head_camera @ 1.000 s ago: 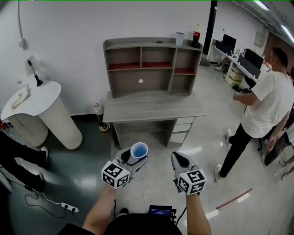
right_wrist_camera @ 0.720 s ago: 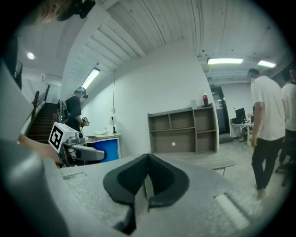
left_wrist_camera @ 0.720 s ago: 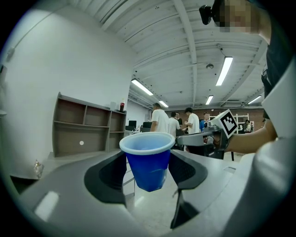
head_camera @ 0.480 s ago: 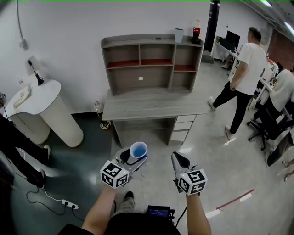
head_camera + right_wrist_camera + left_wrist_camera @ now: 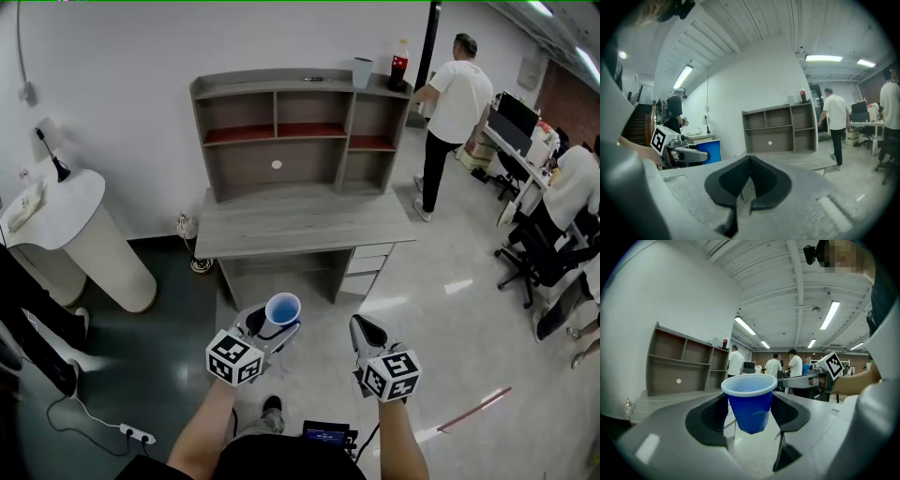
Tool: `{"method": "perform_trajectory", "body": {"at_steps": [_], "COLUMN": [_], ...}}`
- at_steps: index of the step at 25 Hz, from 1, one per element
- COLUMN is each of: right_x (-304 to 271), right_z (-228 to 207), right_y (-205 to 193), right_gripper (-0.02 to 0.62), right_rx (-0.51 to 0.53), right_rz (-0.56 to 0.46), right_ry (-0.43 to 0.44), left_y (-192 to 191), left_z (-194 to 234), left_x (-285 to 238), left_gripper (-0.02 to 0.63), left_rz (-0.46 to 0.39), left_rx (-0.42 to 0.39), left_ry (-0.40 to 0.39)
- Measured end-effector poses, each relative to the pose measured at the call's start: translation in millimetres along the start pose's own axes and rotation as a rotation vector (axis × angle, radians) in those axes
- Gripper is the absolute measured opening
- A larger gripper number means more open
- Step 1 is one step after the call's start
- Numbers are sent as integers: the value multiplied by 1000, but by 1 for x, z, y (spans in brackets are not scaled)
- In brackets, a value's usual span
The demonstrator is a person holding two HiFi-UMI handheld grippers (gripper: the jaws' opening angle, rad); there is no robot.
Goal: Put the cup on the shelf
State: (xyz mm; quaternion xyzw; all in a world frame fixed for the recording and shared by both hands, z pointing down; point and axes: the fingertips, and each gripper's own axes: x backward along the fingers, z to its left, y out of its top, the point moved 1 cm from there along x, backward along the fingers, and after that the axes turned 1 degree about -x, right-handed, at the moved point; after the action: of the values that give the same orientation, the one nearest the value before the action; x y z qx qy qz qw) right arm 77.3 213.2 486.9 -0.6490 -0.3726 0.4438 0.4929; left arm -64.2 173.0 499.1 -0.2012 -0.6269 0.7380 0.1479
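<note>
A blue cup with a white rim stands upright between the jaws of my left gripper, which is shut on it; the left gripper view shows the cup pinched at its sides. My right gripper is beside it to the right, shut with nothing between its jaws. Both are held over the floor, in front of the grey desk. The grey shelf unit with several cubbies stands on the desk against the wall.
A grey cup and a red bottle stand on the shelf's top right. A person in a white shirt stands right of the desk. A white round counter is at the left. Office chairs are at the right.
The view has drawn a little nearer to the desk. The person in the white shirt has walked from the right side to beside the shelf. Both grippers keep their pose.
</note>
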Motion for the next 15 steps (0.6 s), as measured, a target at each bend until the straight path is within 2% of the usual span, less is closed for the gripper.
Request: {"method": "perform_trajectory", "body": {"at_steps": [5,15], "right_x": [-40,-112], "right_z": [-9,-2], "right_y": [16,38], "right_gripper": [-2,-2], "right_rx": [3,15], "right_rz": [-12,-32], "right_ry": [-28,-61], "left_y": [10,29], "left_z": [40,114], "left_x": [-20,-30], "left_gripper": [290,290], "left_rz": [2,-9], "left_rx": [-17,-45], "left_ry": [-29,-67]}}
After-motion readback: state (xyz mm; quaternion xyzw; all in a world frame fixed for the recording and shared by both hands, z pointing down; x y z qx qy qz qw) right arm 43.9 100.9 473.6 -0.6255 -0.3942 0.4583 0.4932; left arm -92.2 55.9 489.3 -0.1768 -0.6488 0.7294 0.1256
